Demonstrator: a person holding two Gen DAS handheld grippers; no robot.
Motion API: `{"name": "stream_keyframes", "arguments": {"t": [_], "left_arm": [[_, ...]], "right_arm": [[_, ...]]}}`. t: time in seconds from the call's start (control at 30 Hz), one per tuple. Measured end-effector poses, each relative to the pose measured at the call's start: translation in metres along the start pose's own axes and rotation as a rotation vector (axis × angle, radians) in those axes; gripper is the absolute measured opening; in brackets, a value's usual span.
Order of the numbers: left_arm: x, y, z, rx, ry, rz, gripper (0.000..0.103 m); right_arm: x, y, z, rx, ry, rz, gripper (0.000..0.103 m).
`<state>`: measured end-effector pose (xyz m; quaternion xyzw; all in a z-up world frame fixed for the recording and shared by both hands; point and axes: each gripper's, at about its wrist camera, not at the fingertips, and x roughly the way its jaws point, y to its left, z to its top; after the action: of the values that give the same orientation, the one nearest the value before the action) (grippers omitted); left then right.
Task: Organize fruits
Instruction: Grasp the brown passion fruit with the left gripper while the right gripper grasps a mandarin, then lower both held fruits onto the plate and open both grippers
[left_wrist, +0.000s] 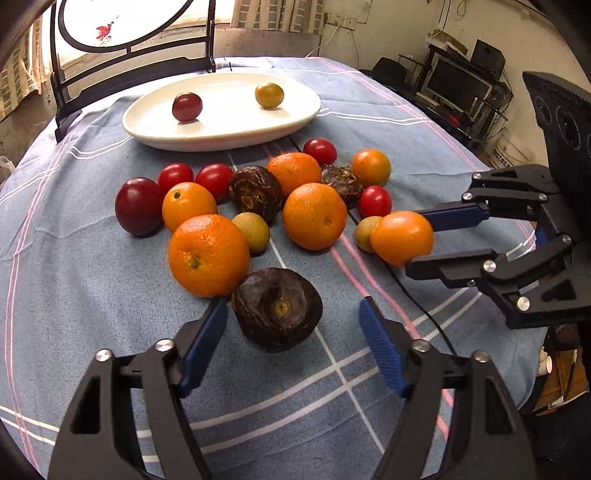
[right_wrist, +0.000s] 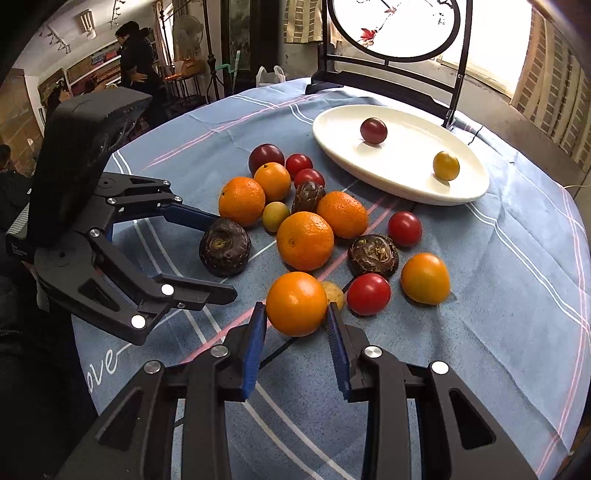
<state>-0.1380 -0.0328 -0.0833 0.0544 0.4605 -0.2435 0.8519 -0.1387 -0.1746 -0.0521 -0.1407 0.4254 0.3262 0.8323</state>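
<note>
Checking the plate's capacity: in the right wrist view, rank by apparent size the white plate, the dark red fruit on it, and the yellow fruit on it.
1. white plate
2-3. dark red fruit and yellow fruit: alike, not ranked.

Bare cloth open on the near bench (left_wrist: 110, 332). Heaped fruit (left_wrist: 314, 216) crowded mid-bench, touching, hardly a gap. Room left on the white plate (left_wrist: 221, 136) between its two fruits; black wooden stand (left_wrist: 207, 37) behind blocks the far side.

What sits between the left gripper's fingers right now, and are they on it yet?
The dark water chestnut sits inside the left gripper. The left wrist view shows tablecloth between it and the right-hand pad: not gripped yet.
</note>
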Motion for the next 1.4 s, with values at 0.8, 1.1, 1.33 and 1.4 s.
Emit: {"name": "stream_keyframes", "arguments": {"t": [0.8, 1.1, 1.33, 1.4], "left_arm": [[-0.073, 0.033, 0.108, 0.054, -0.334, 0.216, 0.045], [-0.035, 0.058, 0.164, -0.046, -0.344, 0.295, 0.045], [-0.004, 0.072, 0.17, -0.068, -0.303, 0.326, 0.045], [0.004, 0.076, 0.171, -0.067, -0.286, 0.326, 0.045]], "right_arm": [[-0.061, -0.033, 0.064, 0.097, -0.279, -0.044, 0.033], [-0.049, -0.075, 0.114, 0.202, -0.387, -0.04, 0.033], [-0.013, -0.092, 0.132, 0.26, -0.356, -0.016, 0.033], [-0.001, -0.095, 0.134, 0.266, -0.332, -0.017, 0.033]]}}
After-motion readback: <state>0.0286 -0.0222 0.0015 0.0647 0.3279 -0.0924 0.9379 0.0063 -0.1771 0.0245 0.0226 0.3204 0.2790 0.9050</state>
